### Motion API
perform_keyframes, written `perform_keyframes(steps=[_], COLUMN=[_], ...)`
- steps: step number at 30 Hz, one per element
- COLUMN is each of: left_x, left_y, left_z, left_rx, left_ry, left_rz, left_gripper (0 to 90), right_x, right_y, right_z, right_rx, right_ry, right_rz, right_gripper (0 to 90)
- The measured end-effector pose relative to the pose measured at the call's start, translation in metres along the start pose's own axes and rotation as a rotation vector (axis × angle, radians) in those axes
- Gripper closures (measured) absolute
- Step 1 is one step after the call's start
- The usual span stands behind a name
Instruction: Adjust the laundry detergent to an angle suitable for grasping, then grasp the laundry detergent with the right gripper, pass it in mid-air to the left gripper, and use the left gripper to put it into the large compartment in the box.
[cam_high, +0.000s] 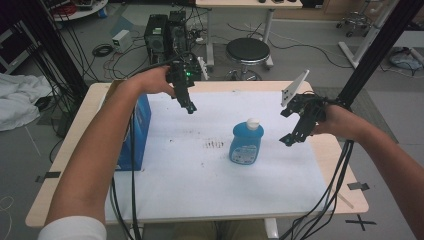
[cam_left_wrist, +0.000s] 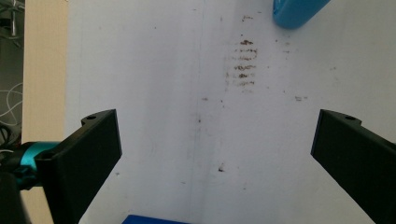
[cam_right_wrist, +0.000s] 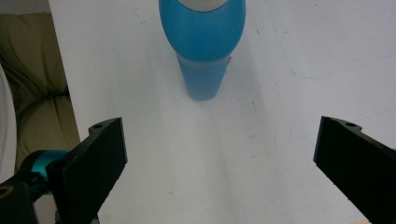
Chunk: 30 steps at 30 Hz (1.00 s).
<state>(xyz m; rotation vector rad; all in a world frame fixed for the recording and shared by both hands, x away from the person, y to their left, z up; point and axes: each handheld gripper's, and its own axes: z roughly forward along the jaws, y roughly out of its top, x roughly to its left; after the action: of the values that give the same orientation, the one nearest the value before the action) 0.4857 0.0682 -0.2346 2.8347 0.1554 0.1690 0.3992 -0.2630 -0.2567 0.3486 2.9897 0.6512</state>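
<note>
While the blue bottle stands upright near the middle of the white sheet on the desk, I have both tongs off the surface and holding nothing. My right tongs sit at about three o'clock from the bottle, near it but apart, with their jaws spread wide; in the right gripper view the bottle lies straight ahead at twelve o'clock, with bare sheet between it and the jaw tips. My left tongs hang at roughly ten o'clock from the bottle, well apart from it, jaws also wide; in the left gripper view the bottle's base shows at one o'clock.

A blue box stands at the sheet's nine o'clock edge, just under my left forearm, so room is tight on that side. The sheet is open toward six o'clock and between the bottle and the right edge. A patch of dark smudges marks the sheet just at nine o'clock of the bottle.

The bottle carries a label, but I cannot read its writing.
</note>
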Motion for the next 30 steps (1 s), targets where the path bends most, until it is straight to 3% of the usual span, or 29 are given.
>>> perform_keyframes(steps=[12,19,23,30], left_x=[-0.001,0.000,-0.001,-0.002], left_y=[-0.003,-0.003,-0.003,-0.001], left_z=[-0.002,0.000,0.002,0.002], left_rx=[0.000,-0.004,-0.003,0.004], left_ry=[0.006,0.006,0.005,0.006], left_rz=[-0.002,-0.001,-0.002,0.003], left_gripper=[1.7,1.7,1.7,1.7], right_x=[0.002,0.001,0.000,-0.002], right_y=[-0.009,-0.017,-0.021,-0.029], right_z=[0.004,0.003,0.003,0.014], right_rx=[-0.041,-0.103,-0.167,-0.227], right_ry=[-0.013,-0.014,-0.005,0.006], right_rz=[0.006,0.004,0.009,0.007], right_gripper=[1.7,1.7,1.6,1.6])
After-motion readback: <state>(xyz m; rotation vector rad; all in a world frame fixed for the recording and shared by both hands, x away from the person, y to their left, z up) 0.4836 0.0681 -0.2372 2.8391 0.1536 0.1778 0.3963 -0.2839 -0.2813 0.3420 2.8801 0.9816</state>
